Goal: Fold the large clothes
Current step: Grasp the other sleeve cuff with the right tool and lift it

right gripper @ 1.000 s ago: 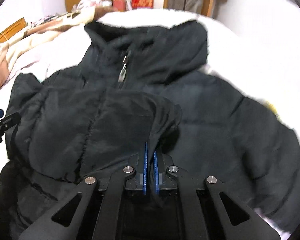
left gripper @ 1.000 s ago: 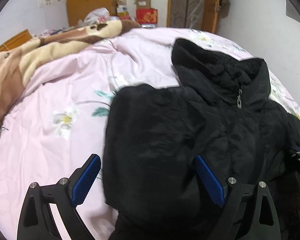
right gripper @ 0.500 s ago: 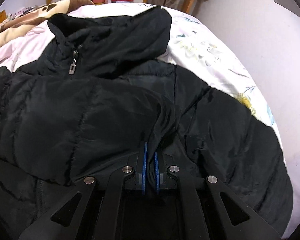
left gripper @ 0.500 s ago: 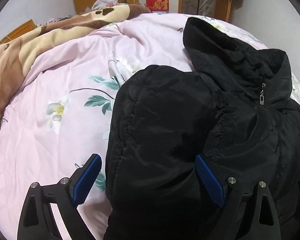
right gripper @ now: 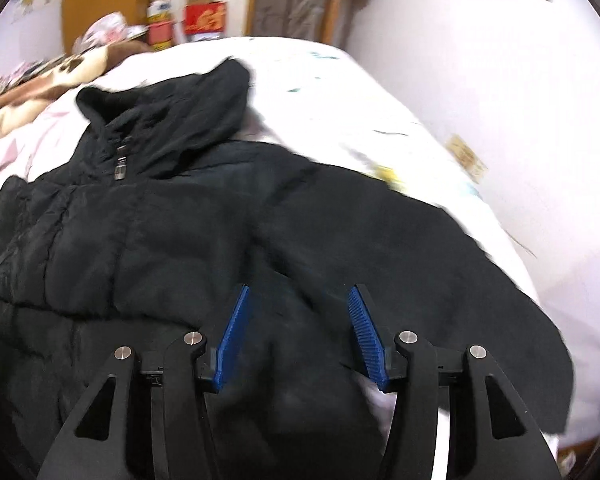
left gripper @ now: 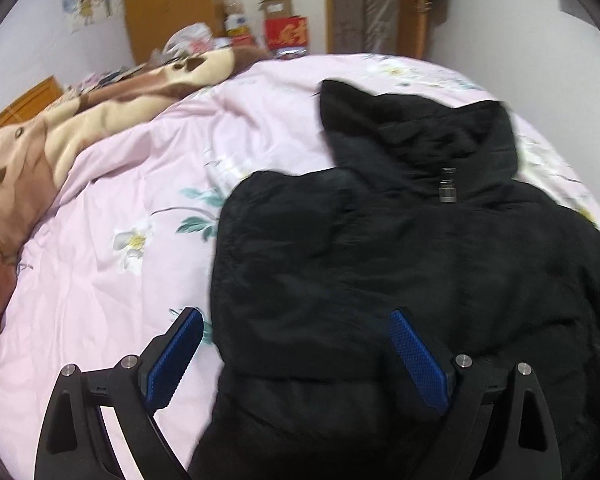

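In the left wrist view we look across a bed spread with a pink floral quilt (left gripper: 112, 240), a brown and cream plush blanket (left gripper: 100, 120) bunched along its far left side, and beyond it a wooden wardrobe (left gripper: 168, 4), a red box (left gripper: 286, 32) among clutter, and a cartoon poster (left gripper: 92, 0) on the pale wall. The black hooded puffer jacket (left gripper: 380, 260) lies on the quilt with its hood toward the far end and its zipper pull (left gripper: 447, 186) at the collar; one sleeve is folded across the chest. The left gripper (left gripper: 296, 344) hangs over the jacket's near edge, jaws spread wide — nothing pinched between them. In the right wrist view we see the same jacket (right gripper: 160, 240) with its other sleeve (right gripper: 440, 280) stretched out flat toward the white wall (right gripper: 500, 80). The right gripper (right gripper: 300, 328) has just been opening; its blue pads (right gripper: 232, 340) stand apart above the fabric, gripping nothing.
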